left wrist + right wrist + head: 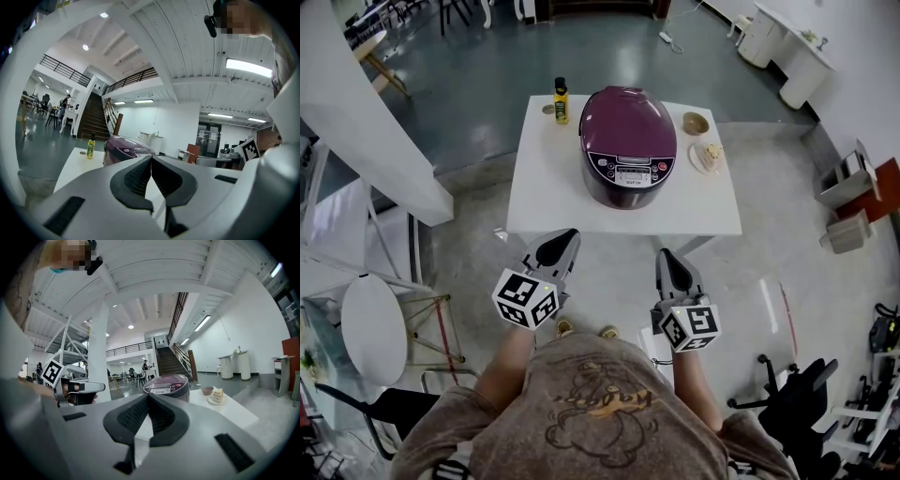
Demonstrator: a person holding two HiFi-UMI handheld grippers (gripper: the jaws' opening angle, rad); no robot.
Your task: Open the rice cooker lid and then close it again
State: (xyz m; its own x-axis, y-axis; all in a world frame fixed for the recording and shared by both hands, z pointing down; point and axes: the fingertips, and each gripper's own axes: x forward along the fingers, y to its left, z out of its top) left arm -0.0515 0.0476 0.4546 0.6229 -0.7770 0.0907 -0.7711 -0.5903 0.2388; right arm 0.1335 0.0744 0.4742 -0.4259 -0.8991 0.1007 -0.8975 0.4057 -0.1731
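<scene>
A purple rice cooker stands with its lid down in the middle of a small white table; its control panel faces me. The same cooker shows just beyond the left jaws, and the cooker also sits behind the right jaws. My left gripper hangs short of the table's near edge, shut with nothing in it. My right gripper is level with it on the right, also shut and empty. Both point toward the table and touch nothing.
A small yellow bottle stands at the table's far left. At the far right are a small bowl and a plate with a cake slice. A round white table and a black chair flank me.
</scene>
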